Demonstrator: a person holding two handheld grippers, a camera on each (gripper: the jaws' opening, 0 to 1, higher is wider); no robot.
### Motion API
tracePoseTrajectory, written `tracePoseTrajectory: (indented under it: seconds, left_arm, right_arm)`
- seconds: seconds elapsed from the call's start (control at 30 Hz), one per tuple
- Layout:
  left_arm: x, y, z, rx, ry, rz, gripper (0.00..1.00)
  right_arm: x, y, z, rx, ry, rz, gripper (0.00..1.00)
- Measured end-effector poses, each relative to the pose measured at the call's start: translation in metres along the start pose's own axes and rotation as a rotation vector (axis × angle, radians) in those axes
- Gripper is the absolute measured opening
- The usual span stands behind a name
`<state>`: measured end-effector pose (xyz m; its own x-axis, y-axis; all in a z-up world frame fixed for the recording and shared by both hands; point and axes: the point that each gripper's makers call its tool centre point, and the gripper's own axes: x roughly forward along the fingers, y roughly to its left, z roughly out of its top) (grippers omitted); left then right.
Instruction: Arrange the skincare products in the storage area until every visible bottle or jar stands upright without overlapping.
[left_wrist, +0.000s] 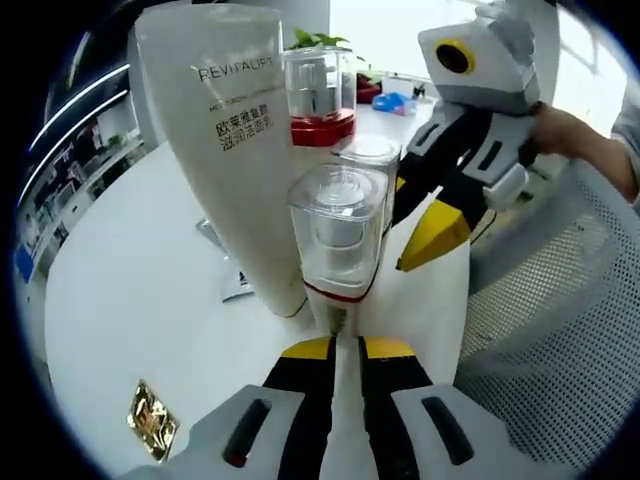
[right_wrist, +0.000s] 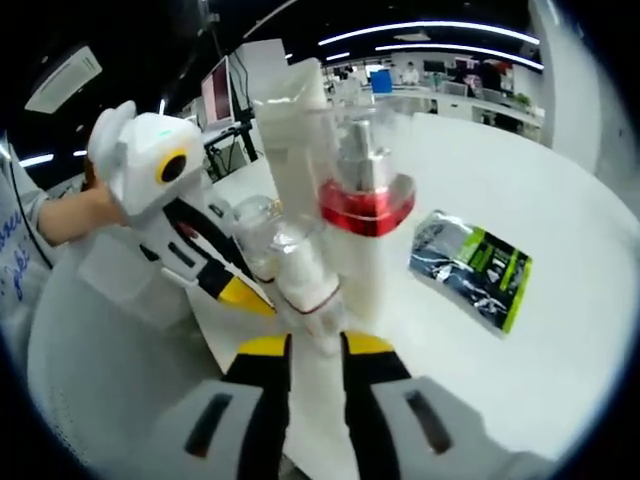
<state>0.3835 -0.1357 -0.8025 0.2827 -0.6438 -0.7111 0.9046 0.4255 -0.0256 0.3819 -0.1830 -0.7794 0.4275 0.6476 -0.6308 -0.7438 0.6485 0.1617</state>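
Standing upright already, the tall white tube (left_wrist: 225, 150) marked REVITALIFT is the landmark here — everything else clusters at its side on the white tabletop (left_wrist: 130, 300). Just beside the tube's base sits a clear-capped jar with a thin red band (left_wrist: 338, 232), upright; behind it a second clear jar (left_wrist: 368, 155), partly hidden, and further back against the tube a red-based bottle (left_wrist: 320, 95), also upright as far as I can tell. Left tongs (left_wrist: 345, 345) sit low in front of the near jar, jaws narrowly parted with a white strip between them — cannot tell if they grip the jar's base or just frame it. Right tongs (right_wrist: 315, 345) likewise point at the cluster from the other side, jaws close on either side of a white base; grasp unclear. In the left gripper view the right tongs' yellow tip reaches in next to the near jar, apart from it. Off from the tube lie a green-black sachet (right_wrist: 472, 268) and a gold foil packet (left_wrist: 152, 420), flat. Judgement: mostly done — bottles stand, but they crowd and overlap in view, so spacing them apart is what's left.
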Motion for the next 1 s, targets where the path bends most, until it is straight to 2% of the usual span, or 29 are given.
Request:
tracePoseTrajectory:
  seconds: [1.0]
  left_arm:
    - [0.0065,-0.0009,0.0030,0.003,-0.002,0.010,0.05]
  right_arm:
    - [0.0016,-0.0065,-0.0017,0.004,0.015,-0.014,0.15]
